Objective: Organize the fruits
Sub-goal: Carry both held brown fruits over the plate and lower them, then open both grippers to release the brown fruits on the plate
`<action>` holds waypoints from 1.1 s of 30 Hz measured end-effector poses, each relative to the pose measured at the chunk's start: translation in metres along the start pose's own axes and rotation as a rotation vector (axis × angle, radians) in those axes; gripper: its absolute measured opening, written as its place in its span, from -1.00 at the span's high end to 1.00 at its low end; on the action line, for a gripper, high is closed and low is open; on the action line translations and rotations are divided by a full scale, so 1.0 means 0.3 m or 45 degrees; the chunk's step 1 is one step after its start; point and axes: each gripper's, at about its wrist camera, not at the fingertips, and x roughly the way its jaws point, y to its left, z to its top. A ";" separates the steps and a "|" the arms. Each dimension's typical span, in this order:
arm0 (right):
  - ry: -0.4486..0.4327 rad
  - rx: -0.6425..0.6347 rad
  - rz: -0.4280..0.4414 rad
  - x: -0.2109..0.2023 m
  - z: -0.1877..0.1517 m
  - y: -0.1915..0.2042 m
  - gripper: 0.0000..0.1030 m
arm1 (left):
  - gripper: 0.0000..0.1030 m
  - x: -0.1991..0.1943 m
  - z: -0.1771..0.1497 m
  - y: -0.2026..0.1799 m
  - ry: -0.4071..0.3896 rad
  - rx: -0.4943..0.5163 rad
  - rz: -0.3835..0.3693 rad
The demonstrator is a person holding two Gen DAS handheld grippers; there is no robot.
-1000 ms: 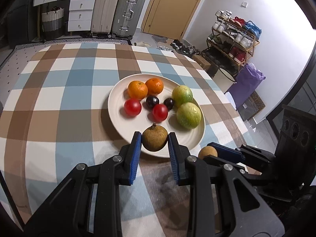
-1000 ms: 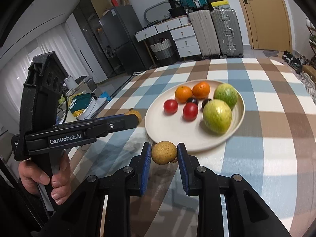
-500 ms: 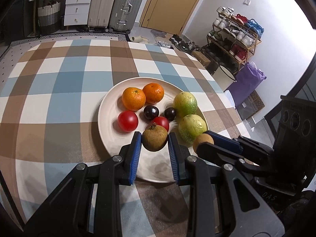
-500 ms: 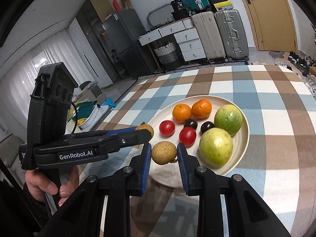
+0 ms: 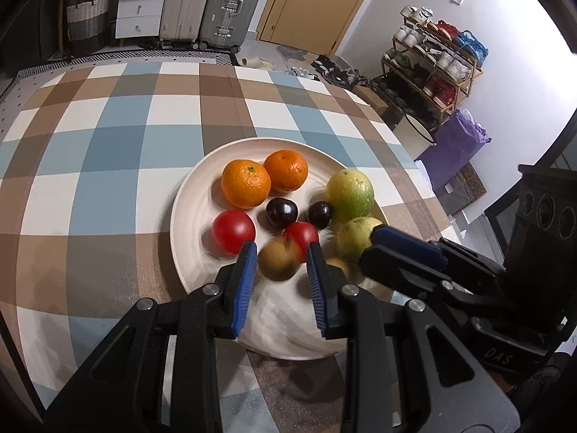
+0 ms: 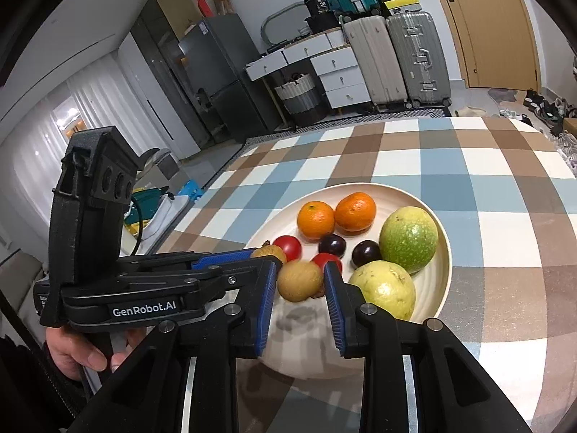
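Loosening, right hand-held gripper (image 6: 300, 290) frames a brown fruit (image 6: 300, 280).

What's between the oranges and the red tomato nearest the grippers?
A dark round fruit lies between the oranges and that tomato, seen in both wrist views.

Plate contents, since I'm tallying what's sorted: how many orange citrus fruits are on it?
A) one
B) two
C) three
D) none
B: two orange citrus fruits sit side by side at the far side of the plate.
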 end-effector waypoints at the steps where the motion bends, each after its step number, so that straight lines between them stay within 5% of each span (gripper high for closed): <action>1: -0.016 0.001 -0.025 -0.005 -0.001 -0.001 0.34 | 0.53 0.000 0.002 0.001 -0.005 -0.004 0.002; 27: -0.165 -0.001 -0.053 -0.168 -0.045 0.050 0.05 | 0.52 -0.185 -0.098 -0.033 -0.104 0.010 0.080; 33: -0.237 -0.015 -0.079 -0.224 -0.062 0.074 -0.32 | 0.46 -0.230 -0.135 -0.054 -0.140 0.024 0.117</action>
